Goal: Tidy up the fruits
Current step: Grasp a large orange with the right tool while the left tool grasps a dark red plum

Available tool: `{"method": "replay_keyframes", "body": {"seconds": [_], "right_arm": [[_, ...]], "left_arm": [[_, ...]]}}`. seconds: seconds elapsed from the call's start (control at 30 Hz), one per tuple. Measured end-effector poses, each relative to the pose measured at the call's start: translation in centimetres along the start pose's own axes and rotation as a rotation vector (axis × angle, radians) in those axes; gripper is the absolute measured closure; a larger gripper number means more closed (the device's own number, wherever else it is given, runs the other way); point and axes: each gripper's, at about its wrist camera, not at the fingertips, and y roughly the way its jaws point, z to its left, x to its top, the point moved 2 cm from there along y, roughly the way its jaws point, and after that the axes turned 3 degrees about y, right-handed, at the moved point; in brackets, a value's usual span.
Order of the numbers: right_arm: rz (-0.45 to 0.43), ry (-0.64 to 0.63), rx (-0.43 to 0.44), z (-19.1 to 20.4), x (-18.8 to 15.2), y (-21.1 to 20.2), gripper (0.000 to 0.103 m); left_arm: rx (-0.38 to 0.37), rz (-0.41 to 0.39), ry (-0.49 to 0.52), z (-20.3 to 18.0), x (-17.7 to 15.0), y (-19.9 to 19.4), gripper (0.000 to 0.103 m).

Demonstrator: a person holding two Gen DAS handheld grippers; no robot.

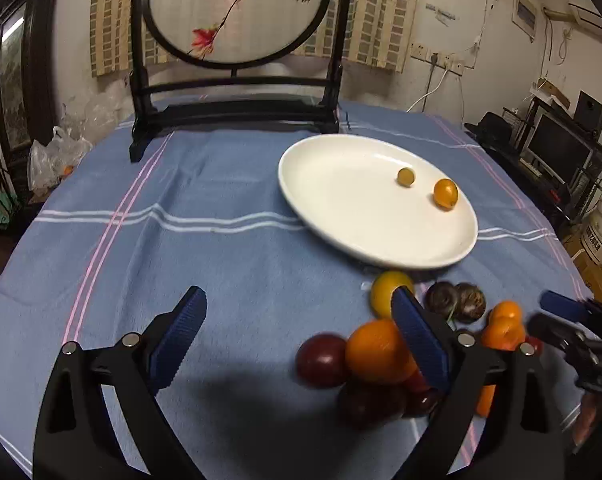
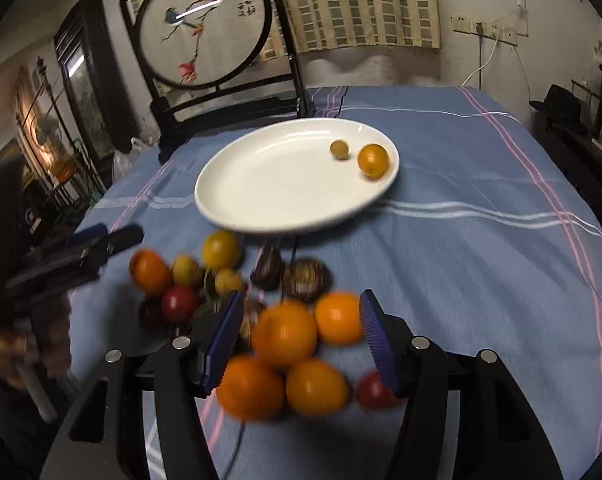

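Left wrist view: left gripper spread wide, nothing between pads, over blue tablecloth beside fruit pile. White plate beyond, carrying small yellow fruit and orange fruit. Right wrist view: right gripper half-spread over blurred oranges; contact with pads not discernible.

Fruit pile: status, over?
Left gripper and right gripper open, empty. Two fruits on plate; pile remains on cloth. Path clear.
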Motion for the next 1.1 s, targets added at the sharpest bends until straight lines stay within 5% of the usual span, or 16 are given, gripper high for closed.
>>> {"method": "replay_keyframes", "body": {"seconds": [0.27,0.57,0.73,1.1], "right_arm": [[0.082,-0.045,-0.041,0.4,-5.4,-1.7,0.042],[0.121,-0.112,0.023,3.5,-6.1,-0.9,0.043],[0.179,-0.125,0.0,4.2,-6.3,1.5,0.053],[0.143,-0.067,-0.024,3.4,-5.0,3.1,0.06]], "left_arm": [[-0.002,-0.028,-0.02,0.9,-1.8,-2.1,0.009],[-0.003,-0.013,0.023,0.3,-4.3,-3.5,0.007],[-0.01,0.016,0.046,-0.1,-5.1,-2.8,0.007],[-0.026,0.075,0.107,-1.4,-6.2,-2.2,0.007]]}}
